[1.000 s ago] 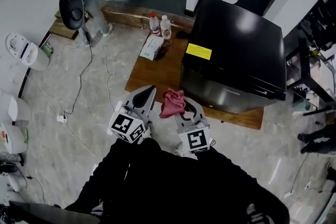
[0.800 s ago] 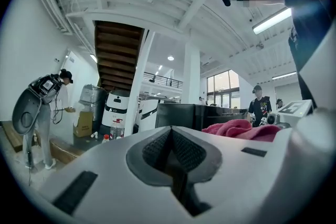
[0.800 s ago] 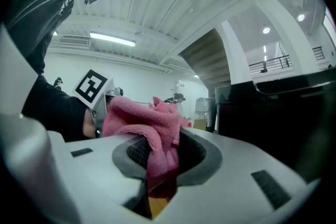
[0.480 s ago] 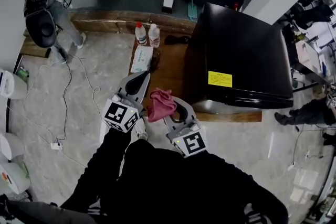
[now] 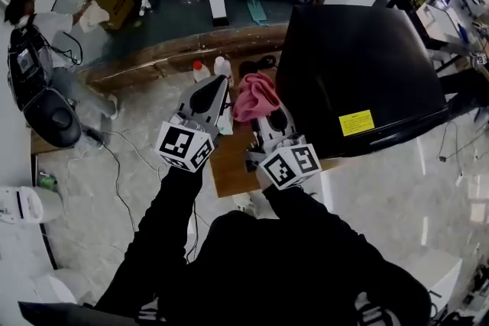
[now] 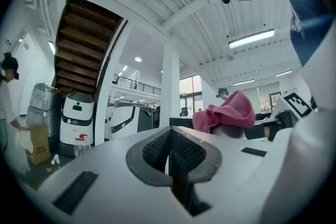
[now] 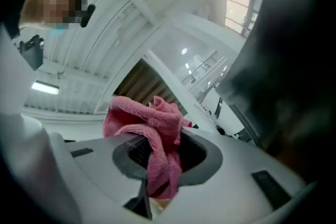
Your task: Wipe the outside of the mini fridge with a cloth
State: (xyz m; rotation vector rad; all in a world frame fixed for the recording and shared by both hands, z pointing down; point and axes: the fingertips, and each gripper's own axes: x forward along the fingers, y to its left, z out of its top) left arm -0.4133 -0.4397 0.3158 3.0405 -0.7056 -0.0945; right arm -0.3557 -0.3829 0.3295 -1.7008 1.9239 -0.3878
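Two small bottles (image 5: 201, 71), contents too small to tell, stand at 11 o'clock of the left gripper (image 5: 214, 88), whose jaws are pressed together on nothing. The right gripper (image 5: 267, 118) clamps the pink cloth (image 5: 256, 95), just at 9 o'clock of the black mini fridge (image 5: 359, 65).

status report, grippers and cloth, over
Left gripper shut, empty. Right gripper shut on pink cloth, beside mini fridge, contact unclear. Two bottles just ahead.

Low wooden table (image 5: 228, 168) at frame centre, on a pale stone floor (image 5: 99, 217). On top, a black fridge (image 5: 359, 65) at centre right. Toward the upper edge, two bottles (image 5: 223, 68) side by side.
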